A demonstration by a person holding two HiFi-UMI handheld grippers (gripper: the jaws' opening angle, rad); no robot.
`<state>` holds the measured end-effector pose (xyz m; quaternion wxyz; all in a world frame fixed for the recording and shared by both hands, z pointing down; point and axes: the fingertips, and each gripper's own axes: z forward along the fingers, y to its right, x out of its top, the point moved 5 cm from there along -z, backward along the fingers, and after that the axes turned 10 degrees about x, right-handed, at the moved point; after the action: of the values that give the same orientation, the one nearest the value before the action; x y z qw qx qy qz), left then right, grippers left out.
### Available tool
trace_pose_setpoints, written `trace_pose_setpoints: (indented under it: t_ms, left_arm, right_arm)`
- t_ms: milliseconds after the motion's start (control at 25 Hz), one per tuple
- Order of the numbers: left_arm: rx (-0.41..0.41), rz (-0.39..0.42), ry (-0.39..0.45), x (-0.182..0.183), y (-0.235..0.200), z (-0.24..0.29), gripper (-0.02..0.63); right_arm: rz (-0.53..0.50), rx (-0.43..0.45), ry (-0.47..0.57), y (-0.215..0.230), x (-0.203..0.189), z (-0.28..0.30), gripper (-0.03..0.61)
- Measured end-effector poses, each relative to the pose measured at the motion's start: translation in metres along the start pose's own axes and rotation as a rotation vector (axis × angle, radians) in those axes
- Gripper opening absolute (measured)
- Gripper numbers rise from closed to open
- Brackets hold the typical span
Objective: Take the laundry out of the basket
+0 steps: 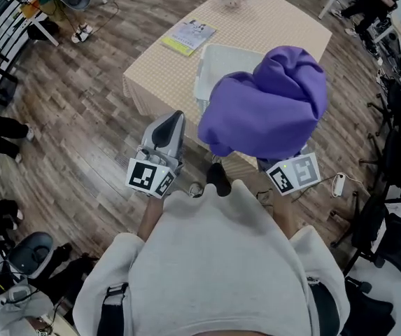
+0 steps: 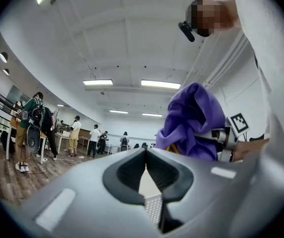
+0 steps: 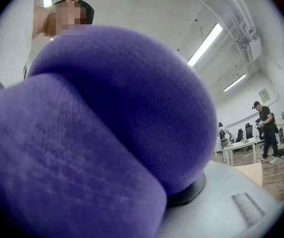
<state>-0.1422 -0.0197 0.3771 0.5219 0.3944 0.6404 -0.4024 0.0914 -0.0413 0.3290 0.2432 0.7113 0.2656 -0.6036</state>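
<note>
"Where's the laundry?"
"My right tool [image 1: 292, 175] grips the purple garment [image 1: 266, 103], up in the air, out of the basket [image 1: 217, 65] on the counter [image 1: 270, 19]. My left tool [image 1: 172, 121] is closed, empty."

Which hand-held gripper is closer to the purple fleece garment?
Right. The right hand-held gripper clamps the purple fleece garment; the left hand-held gripper hangs apart, off its left side, shut, empty.
</note>
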Motion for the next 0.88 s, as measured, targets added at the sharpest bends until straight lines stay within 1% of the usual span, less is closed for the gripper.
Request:
trace_pose_setpoints:
  t_ms: [120,320,600,880]
  left_arm:
    - [-0.022,0.003,0.001,0.004,0.01,-0.018,0.009]
    - [-0.036,0.004,0.003,0.006,0.035,-0.043,0.009]
    - [-0.011,0.024,-0.006,0.005,0.07,-0.073,0.009]
    - [0.024,0.027,-0.044,-0.007,0.137,-0.127,0.011]
  right_arm:
    - [0.002,-0.015,-0.014,-0.02,-0.003,-0.02,0.242]
    - [0.024,-0.029,-0.028,-0.039,-0.008,-0.055,0.242]
    - [0.066,-0.004,-0.046,-0.057,-0.019,-0.102,0.242]
    - [0.133,0.035,-0.101,-0.083,-0.04,-0.175,0.242]
